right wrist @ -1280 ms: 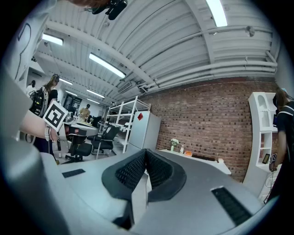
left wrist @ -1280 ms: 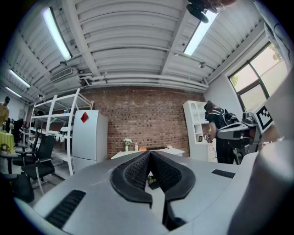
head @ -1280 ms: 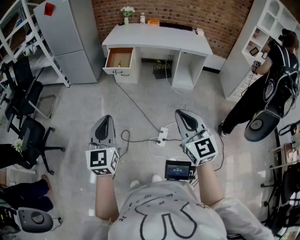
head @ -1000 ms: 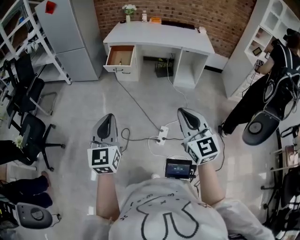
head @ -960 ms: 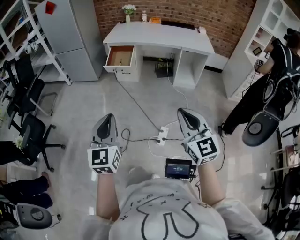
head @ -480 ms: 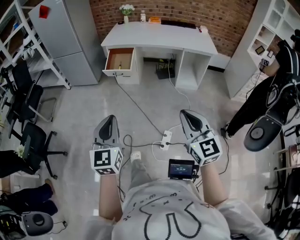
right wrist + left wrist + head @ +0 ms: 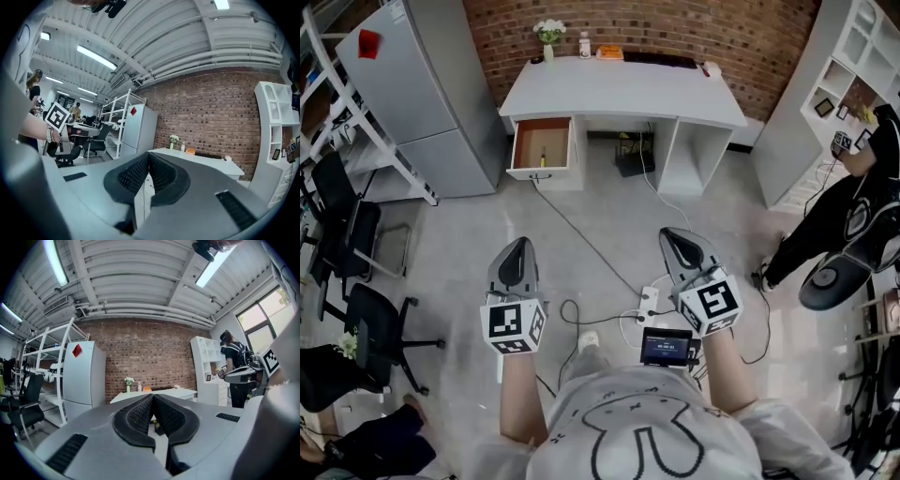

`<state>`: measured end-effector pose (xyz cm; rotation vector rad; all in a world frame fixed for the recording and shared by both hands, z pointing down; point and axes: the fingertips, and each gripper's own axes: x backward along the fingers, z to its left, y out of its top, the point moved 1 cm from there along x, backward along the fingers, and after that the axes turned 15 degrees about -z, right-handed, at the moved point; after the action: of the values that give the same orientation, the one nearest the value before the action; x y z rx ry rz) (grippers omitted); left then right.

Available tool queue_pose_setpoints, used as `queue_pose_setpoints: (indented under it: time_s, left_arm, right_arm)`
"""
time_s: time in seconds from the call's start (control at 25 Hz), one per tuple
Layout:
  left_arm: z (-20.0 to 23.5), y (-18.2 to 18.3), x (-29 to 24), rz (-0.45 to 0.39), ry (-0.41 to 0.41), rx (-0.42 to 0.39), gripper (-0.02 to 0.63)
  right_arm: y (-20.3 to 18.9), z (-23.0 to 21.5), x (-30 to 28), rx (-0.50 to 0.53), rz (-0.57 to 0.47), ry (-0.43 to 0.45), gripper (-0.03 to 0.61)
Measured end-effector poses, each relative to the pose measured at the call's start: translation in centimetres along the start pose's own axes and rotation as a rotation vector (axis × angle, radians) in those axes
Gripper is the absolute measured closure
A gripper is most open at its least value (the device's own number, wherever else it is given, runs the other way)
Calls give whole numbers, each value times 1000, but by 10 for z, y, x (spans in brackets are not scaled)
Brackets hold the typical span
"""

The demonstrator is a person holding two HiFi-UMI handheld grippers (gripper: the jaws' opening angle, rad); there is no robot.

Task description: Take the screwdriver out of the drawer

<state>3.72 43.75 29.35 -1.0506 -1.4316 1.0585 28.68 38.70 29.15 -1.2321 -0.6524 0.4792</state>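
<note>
In the head view, a white desk (image 7: 623,94) stands against the brick wall, with its left drawer (image 7: 542,148) pulled open. A small thin object with a yellowish end (image 7: 543,157), apparently the screwdriver, lies inside the drawer. My left gripper (image 7: 517,244) and right gripper (image 7: 673,234) are held level over the floor, well short of the desk. Both are shut and hold nothing. The left gripper (image 7: 153,396) points at the desk (image 7: 154,392) in the left gripper view. In the right gripper view, the right gripper (image 7: 148,153) also faces the desk (image 7: 197,157), its pads meeting at the tips.
A grey fridge (image 7: 403,94) stands left of the desk. A power strip (image 7: 649,302) and cables lie on the floor between the grippers. Office chairs (image 7: 366,309) are at the left. A white shelf unit (image 7: 825,84) and a person in black (image 7: 853,216) are at the right.
Both grippers have moved forward across the floor toward the desk. The desk and open drawer now sit closer in view. Both grippers stayed shut.
</note>
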Motion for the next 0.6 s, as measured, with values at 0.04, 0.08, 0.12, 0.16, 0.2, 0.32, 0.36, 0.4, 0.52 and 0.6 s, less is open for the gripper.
queue_pose_setpoints:
  time_s: [0.04,0.08,0.12,0.16,0.2,0.32,0.36,0.4,0.52,0.6]
  left_arm:
    - [10,-2,-10,2,-7,2,601]
    - [19,-5,-19,4,-15,3,601]
    - [29,-8,-28,6,-22,3,601]
    - [39,-11,-37,8,-28,3,601]
    - [48,-15,-45,9,-33,4,601]
    - [76,-24,-67,8,-40,13,601]
    - [84,-27,-73,8,-41,16,601]
    - [92,-29,-78,8,-41,19,601]
    - [113,-34,-92,5,-36,33,601]
    - [124,-37,-99,2,-30,44,601]
  right_arm:
    - [-2,1,-13,-2,2,-3,560]
    - [-5,1,-26,-2,4,-7,560]
    - [-8,2,-38,-3,7,-11,560]
    - [-11,2,-50,-5,11,-16,560]
    - [-15,2,-61,-6,15,-22,560]
    - [-25,3,-93,-6,29,-34,560]
    - [-27,3,-102,-4,31,-37,560]
    - [-28,3,-112,-3,32,-41,560]
    - [-29,3,-136,4,33,-44,560]
    - [-31,6,-148,10,36,-37,560]
